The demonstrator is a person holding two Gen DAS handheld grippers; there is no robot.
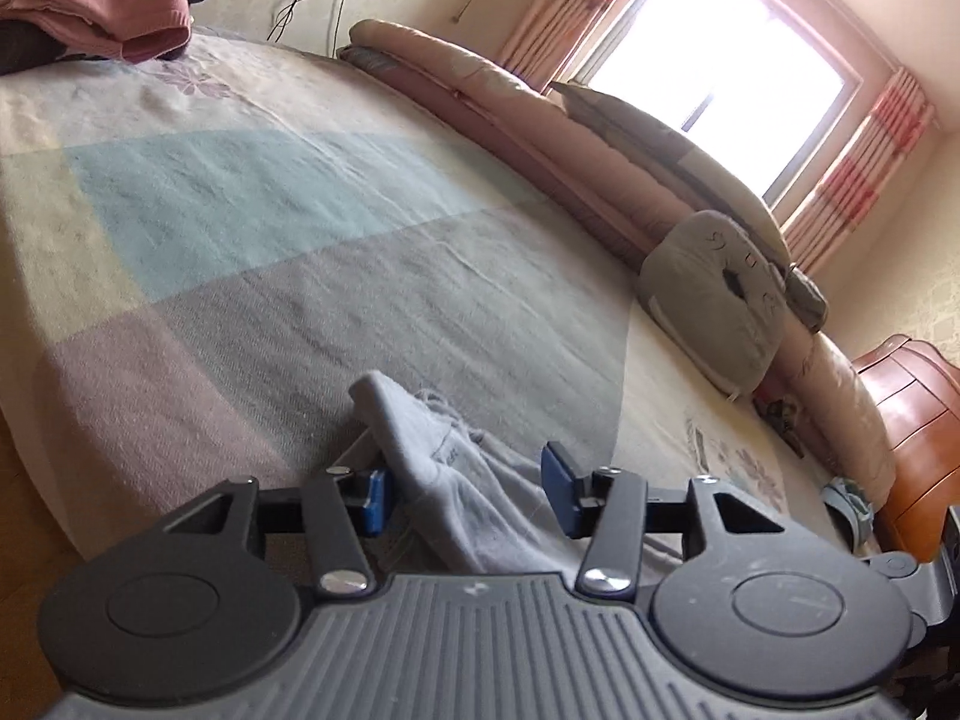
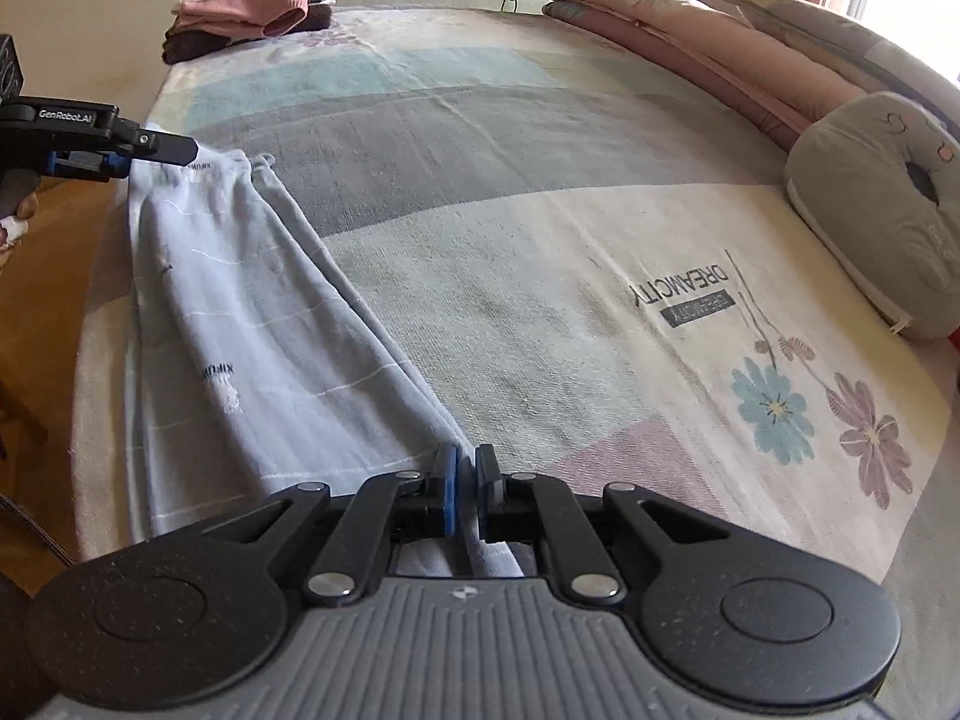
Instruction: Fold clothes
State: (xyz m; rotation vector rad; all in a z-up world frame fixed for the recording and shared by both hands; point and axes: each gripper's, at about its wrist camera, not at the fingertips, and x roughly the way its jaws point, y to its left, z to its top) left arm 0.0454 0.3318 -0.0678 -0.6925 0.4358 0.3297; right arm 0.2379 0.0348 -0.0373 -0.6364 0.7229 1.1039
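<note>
Bed (image 2: 540,138) fills both views, covered by a colour-block sheet (image 1: 300,240) in blue, grey, pink and cream patches, with "DREAMCITY" print and flower motifs near the right side in the right wrist view. Along the far edge lie rolled quilts (image 2: 690,48), pink and grey-beige, and just beside them a grey-green pillow (image 2: 882,204) with a dark hole in its face. Bright window (image 1: 738,84) with pink-striped curtains (image 1: 852,180) behind the quilts; wooden nightstand (image 1: 912,432) at the right edge of the left wrist view. Light grey-blue trousers (image 2: 240,312) lie stretched lengthwise on the near left part of the bed, thin white stripes and small dark lettering on them, waistband end at the far left, other end at the near edge. Folded clothes stack (image 2: 252,12), pink on top of dark items, sits on the far left corner of the bed, well apart from the trousers. Left tongs (image 1: 468,492) stand apart, with the bunched waistband fabric between the blue pads, touching the left pad, right pad clear of it; no clamp. In the right wrist view the left tongs (image 2: 180,150) reach in from the left edge at the waistband. Right tongs (image 2: 467,480) are clamped together on the trousers' near end, fabric pinched between the pads.
</note>
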